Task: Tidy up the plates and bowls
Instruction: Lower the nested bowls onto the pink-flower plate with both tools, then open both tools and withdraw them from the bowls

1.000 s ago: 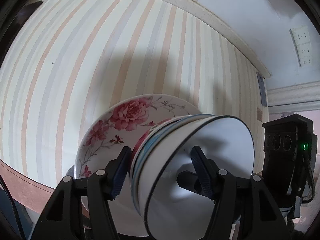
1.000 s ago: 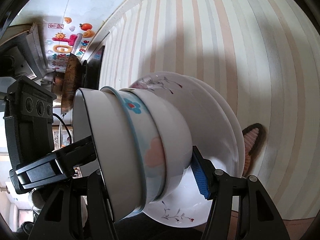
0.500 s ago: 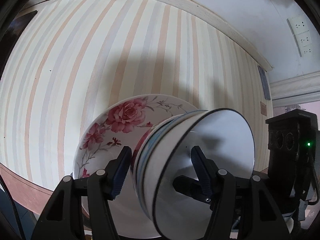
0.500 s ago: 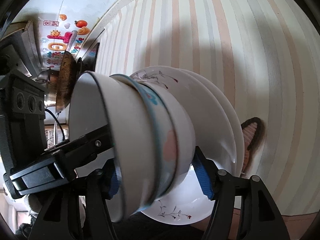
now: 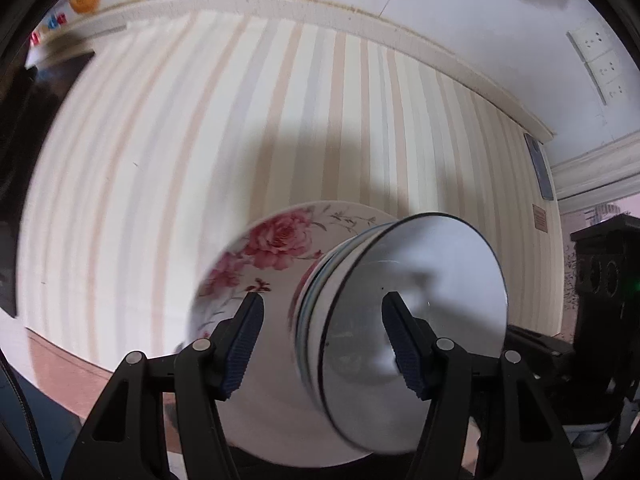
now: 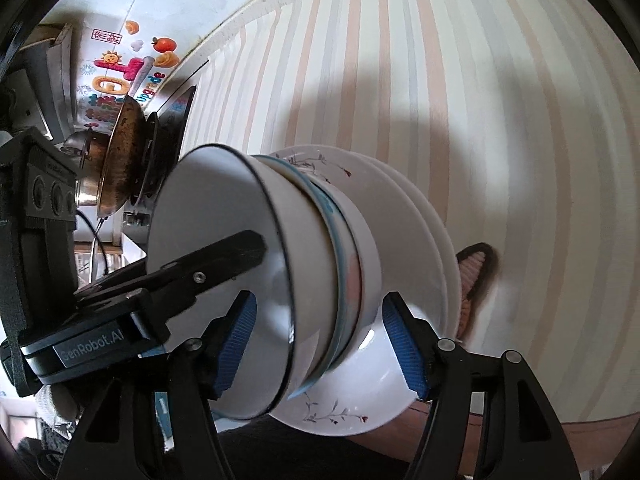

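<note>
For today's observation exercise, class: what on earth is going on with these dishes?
A person is working two handheld grippers around a nested stack of white ceramic bowls that sits on white floral plates over a striped tablecloth. The left gripper straddles the top bowl's wall, one finger inside, pads not pressing. The right gripper brackets the same stack; its jaws have just been opening, with the bowls between them.

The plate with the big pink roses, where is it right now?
In the left wrist view, the rose plate sits low in the middle on the striped tablecloth, underneath the stack of bowls, just beyond the left gripper.
</note>
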`<state>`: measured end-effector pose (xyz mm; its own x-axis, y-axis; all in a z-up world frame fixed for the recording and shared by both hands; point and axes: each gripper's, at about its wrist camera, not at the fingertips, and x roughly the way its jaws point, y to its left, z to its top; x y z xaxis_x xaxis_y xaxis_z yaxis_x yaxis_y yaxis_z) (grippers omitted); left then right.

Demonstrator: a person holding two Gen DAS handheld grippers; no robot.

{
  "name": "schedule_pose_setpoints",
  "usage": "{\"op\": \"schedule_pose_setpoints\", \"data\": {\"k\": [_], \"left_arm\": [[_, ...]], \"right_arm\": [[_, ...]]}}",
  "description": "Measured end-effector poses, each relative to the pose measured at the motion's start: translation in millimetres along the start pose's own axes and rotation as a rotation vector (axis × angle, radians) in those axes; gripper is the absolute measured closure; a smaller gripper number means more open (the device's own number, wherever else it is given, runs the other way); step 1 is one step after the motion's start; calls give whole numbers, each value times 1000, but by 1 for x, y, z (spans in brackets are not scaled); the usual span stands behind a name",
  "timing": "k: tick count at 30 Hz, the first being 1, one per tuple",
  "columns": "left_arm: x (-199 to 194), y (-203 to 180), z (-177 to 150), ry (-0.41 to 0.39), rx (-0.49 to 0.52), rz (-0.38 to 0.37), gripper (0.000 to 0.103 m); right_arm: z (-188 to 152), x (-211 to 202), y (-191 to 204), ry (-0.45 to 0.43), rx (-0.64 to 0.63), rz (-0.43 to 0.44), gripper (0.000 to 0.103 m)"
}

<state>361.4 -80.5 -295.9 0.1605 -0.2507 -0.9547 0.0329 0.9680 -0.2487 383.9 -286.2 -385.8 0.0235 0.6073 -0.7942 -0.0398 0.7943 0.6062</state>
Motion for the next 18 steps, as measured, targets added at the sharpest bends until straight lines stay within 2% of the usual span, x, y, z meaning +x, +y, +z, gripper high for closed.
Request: {"op": "schedule_pose_setpoints", "data": {"k": [3,8,9,10,11,14,16,18], "left_arm": [[-14,-2,-5,-36,32,46,43],[-38,-4,-14,-80,86,95,41],[-43,-4,-16,-94,92,99,40],[-46,-5,-17,-105,99,106,34],[-50,-5,-18,-114,108,113,28],[-66,-5,-24,-168,126,118,15],[-79,-6,-27,-204,137,117,13],[-92,-7,-31,-238,156,119,2]], "right_arm": [[-7,-13,4,-25,-12,-33,34],[-25,-39,15,-82,-9,-87,27],[-29,-44,18,-96,-12,-104,22],[-34,-52,23,-124,-14,-137,15],[-38,-57,27,-146,-16,-158,12],[-53,-76,38,-216,-7,-233,8],[-64,-89,46,-261,6,-271,7],[-72,-100,53,-306,16,-288,7]]}}
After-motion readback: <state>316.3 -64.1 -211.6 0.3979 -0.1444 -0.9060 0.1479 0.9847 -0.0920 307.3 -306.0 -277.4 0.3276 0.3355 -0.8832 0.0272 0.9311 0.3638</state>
